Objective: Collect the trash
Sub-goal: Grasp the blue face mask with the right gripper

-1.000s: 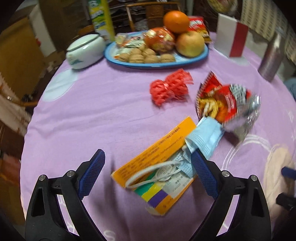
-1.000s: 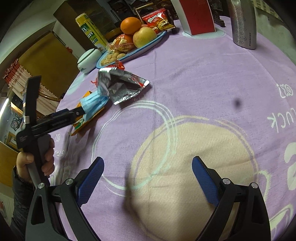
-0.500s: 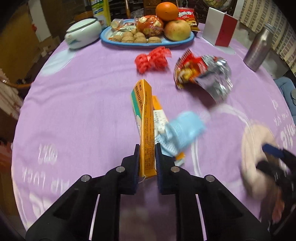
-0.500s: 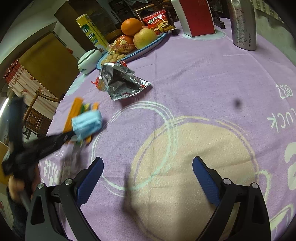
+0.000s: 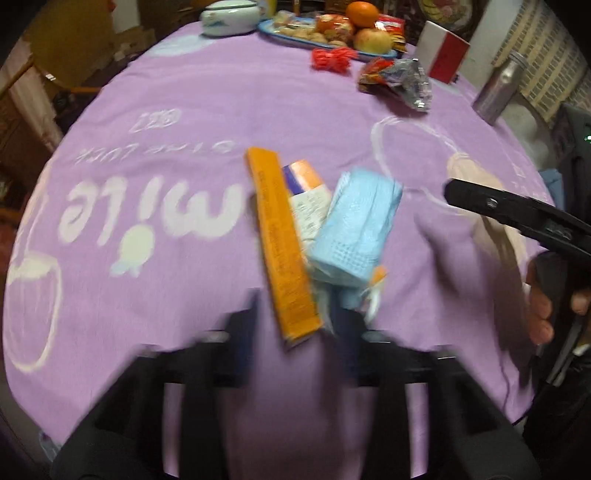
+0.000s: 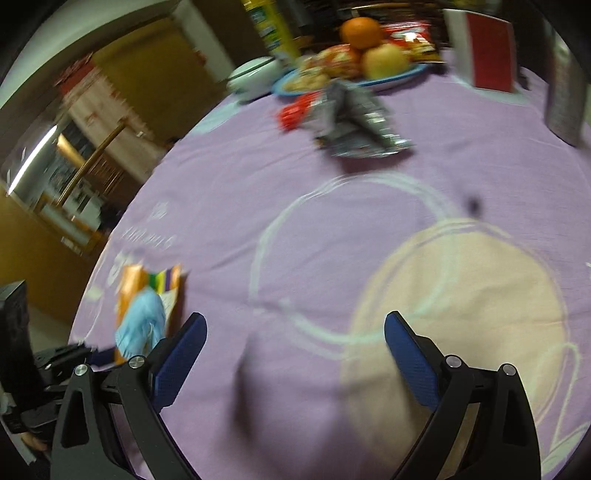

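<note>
A flat orange box (image 5: 280, 240) stands on edge on the purple tablecloth, and a blue face mask (image 5: 358, 229) leans against its right side. Its near end sits between the blurred fingers of my left gripper (image 5: 293, 314), whose jaws are opening; the pads stand off the box. The right wrist view has the box (image 6: 129, 284) and mask (image 6: 142, 325) at lower left. My right gripper (image 6: 295, 325) is open over bare cloth with nothing in it. Farther back lie a crumpled foil snack bag (image 5: 399, 77) and a red net wrapper (image 5: 332, 59).
At the far side stand a blue plate (image 5: 269, 27) of fruit and nuts, a white lidded pot (image 5: 229, 16), a red and white box (image 5: 443, 51) and a metal bottle (image 5: 498, 92). A hand (image 5: 539, 306) holds the right gripper's handle at right.
The left gripper closed on the orange box, dragged it and the mask toward the near table edge, and now its jaws have parted. The right gripper has swung and rolled, blurring its view.
</note>
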The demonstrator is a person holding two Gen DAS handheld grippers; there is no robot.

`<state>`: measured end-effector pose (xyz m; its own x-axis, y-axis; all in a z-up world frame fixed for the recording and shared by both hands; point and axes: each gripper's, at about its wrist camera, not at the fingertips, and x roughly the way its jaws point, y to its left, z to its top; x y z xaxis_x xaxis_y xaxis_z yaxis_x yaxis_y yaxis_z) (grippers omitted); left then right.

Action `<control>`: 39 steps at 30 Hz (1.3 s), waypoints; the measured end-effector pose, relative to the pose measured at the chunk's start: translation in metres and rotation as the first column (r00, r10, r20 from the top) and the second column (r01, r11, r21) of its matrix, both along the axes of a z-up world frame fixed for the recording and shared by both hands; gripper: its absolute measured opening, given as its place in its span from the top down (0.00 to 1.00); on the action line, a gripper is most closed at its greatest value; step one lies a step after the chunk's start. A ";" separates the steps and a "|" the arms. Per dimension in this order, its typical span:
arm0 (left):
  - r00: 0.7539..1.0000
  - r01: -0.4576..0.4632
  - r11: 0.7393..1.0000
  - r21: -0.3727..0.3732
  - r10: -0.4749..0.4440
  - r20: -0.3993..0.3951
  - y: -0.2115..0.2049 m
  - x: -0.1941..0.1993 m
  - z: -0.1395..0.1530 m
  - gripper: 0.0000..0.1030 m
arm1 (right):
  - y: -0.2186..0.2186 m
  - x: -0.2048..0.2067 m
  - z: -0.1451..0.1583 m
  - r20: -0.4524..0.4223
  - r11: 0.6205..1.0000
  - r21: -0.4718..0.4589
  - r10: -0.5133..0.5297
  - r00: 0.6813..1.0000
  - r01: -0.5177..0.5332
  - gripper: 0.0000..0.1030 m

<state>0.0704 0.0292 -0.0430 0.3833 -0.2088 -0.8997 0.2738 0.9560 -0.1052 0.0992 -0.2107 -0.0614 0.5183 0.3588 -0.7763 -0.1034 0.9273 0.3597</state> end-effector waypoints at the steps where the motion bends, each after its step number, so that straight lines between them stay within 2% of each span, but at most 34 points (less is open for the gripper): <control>1: 0.999 -0.025 1.000 -0.014 0.026 0.033 0.006 -0.003 0.005 0.30 | 0.008 -0.003 0.004 0.002 1.000 -0.009 0.021 1.000 -0.020 0.08; 3: 0.995 -0.060 0.998 -0.030 0.062 0.075 0.015 -0.007 0.016 0.23 | 0.023 -0.008 0.011 0.010 0.998 -0.042 0.056 0.998 -0.055 0.08; 6: 0.986 -0.100 0.994 -0.054 0.106 0.126 0.025 -0.012 0.030 0.20 | 0.041 -0.012 0.019 0.006 0.996 -0.071 0.064 0.998 -0.063 0.08; 9: 0.975 -0.140 0.989 -0.045 0.146 0.167 0.033 -0.017 0.038 0.17 | 0.059 -0.011 0.024 0.017 0.991 -0.105 0.087 0.996 -0.085 0.08; 10: 0.970 -0.159 0.986 -0.039 0.164 0.182 0.037 -0.020 0.039 0.17 | 0.068 -0.010 0.025 0.021 0.988 -0.122 0.101 0.995 -0.098 0.09; 14: 0.953 -0.216 0.976 -0.016 0.215 0.212 0.050 -0.028 0.041 0.15 | 0.097 -0.005 0.020 0.002 0.978 -0.145 0.153 0.988 -0.151 0.25; 16: 0.946 -0.241 0.970 -0.011 0.238 0.222 0.058 -0.032 0.041 0.14 | 0.109 -0.003 0.016 -0.006 0.973 -0.157 0.171 0.985 -0.169 0.26; 21: 0.939 -0.281 0.959 -0.013 0.278 0.203 0.073 -0.033 0.036 0.13 | 0.126 0.004 0.007 -0.016 0.971 -0.162 0.177 0.984 -0.177 0.28; 23: 0.940 -0.287 0.958 -0.017 0.284 0.190 0.076 -0.033 0.033 0.13 | 0.132 0.004 0.008 -0.006 0.970 -0.148 0.195 0.981 -0.193 0.40; 25: 0.939 -0.292 0.956 -0.022 0.291 0.182 0.078 -0.032 0.032 0.13 | 0.139 0.003 0.012 0.009 0.964 -0.167 0.211 0.977 -0.207 0.43; 31: 0.936 -0.303 0.953 -0.022 0.302 0.178 0.081 -0.034 0.030 0.13 | 0.143 -0.005 0.031 0.103 0.954 -0.226 0.225 0.969 -0.197 0.43; 37: 0.942 -0.294 0.956 -0.028 0.294 0.159 0.081 -0.035 0.023 0.13 | 0.150 0.003 0.029 0.093 0.950 -0.227 0.241 0.966 -0.215 0.43; 39: 0.945 -0.289 0.957 -0.022 0.289 0.154 0.081 -0.036 0.020 0.13 | 0.156 0.006 0.026 0.090 0.946 -0.226 0.257 0.962 -0.231 0.46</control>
<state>0.0347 0.1099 -0.0231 0.5611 -0.0671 -0.8250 -0.0018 0.9966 -0.0823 0.1054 -0.0543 -0.0356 0.5269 0.3198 -0.7875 -0.3654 0.9218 0.1299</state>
